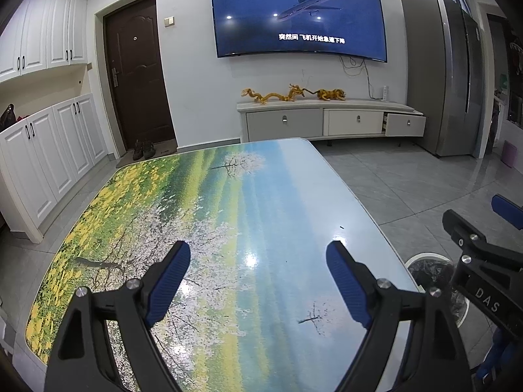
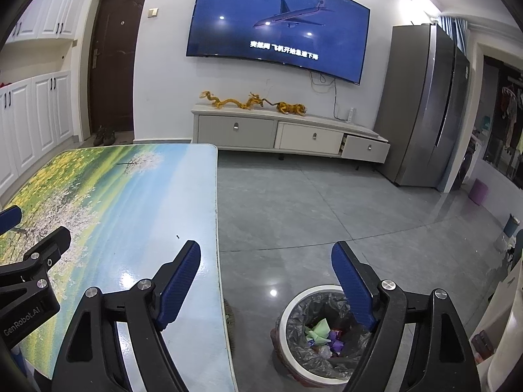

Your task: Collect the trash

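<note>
Trash [image 2: 322, 338] lies in the lined bin [image 2: 295, 307] on the floor beside the table [image 2: 137, 202]. We find both the left hand-held gripper [image 1: 258, 282] and right hand-held gripper [image 2: 266, 282] spread apart, empty. Risk: we judge the dark speck [image 2: 177, 236] easily overlooked.

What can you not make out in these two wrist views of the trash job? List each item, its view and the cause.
- Trash bin, left wrist view: mostly hidden by the right gripper.
- Crumpled trash in the bin, right wrist view: partly covered by a finger.
- Dark speck on the table: too small to identify.
</note>
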Demonstrator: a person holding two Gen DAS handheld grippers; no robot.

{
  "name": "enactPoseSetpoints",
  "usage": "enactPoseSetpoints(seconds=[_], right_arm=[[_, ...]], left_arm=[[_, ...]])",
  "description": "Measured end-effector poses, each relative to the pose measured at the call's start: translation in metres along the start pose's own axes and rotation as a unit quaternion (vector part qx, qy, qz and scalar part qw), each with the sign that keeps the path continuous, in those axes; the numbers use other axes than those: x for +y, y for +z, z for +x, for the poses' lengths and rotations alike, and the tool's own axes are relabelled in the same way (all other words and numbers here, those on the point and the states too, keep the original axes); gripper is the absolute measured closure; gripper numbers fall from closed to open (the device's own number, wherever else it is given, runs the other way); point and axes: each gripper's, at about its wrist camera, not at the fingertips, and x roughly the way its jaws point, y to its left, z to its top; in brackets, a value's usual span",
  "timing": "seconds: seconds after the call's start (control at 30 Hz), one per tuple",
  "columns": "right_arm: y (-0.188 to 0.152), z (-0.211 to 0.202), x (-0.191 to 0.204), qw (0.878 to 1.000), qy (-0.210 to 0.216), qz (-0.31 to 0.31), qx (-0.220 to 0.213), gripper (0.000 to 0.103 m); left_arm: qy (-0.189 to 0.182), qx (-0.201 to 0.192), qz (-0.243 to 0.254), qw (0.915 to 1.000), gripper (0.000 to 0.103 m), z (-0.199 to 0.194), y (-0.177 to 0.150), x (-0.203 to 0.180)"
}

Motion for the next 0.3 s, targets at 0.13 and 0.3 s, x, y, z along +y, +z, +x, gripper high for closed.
enactPoseSetpoints(seconds=[0.13, 0.3], right_arm=[[-0.0009, 0.0005, -0.0032, 1.000, -0.001, 0.004, 0.000, 0.021], [-0.0014, 0.0014, -0.0063, 1.000, -0.004, 0.011, 0.000, 0.021]], left_arm=[[-0.002, 0.002, 0.001, 1.0000, 0.018, 0.0001, 0.0000, -0.0027], [-0.007, 0.005, 0.002, 1.0000, 0.018, 0.0011, 0.0010, -0.0052]])
